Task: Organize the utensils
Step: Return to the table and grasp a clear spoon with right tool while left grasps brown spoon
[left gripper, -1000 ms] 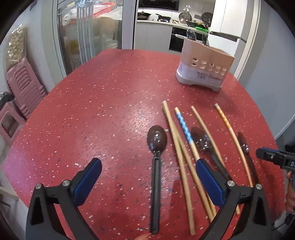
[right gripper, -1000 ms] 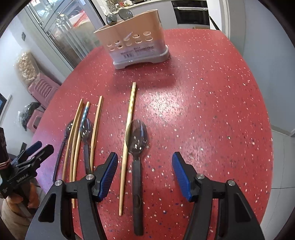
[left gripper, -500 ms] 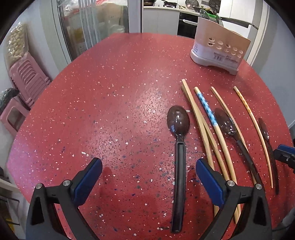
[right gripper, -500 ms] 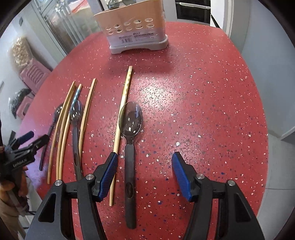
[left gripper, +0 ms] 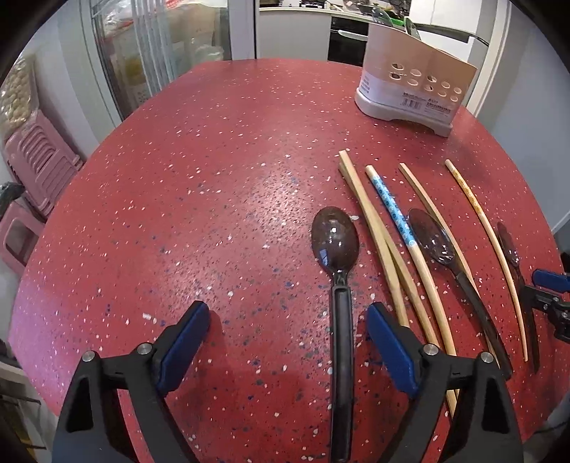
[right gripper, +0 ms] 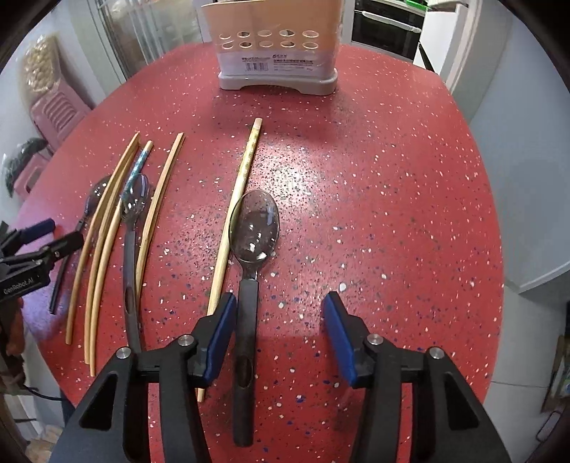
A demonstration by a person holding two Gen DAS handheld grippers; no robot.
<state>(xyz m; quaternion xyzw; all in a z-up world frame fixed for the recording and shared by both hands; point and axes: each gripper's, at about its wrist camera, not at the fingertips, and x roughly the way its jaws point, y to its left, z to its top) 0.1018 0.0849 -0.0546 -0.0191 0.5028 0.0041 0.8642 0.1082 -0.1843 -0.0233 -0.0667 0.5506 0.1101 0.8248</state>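
Red table (left gripper: 213, 178), spoon handle (left gripper: 340, 409) cropped

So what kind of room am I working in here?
Most likely a home kitchen or dining area: a built-in oven and cookware on a counter behind the red table, and a utensil holder on it.

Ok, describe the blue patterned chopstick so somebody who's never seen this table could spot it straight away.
On the red table, the utensils lie in a row in front of the holder. The chopstick lies between a plain touching pair and a dark spoon. It alone has a blue-and-white patterned upper half.
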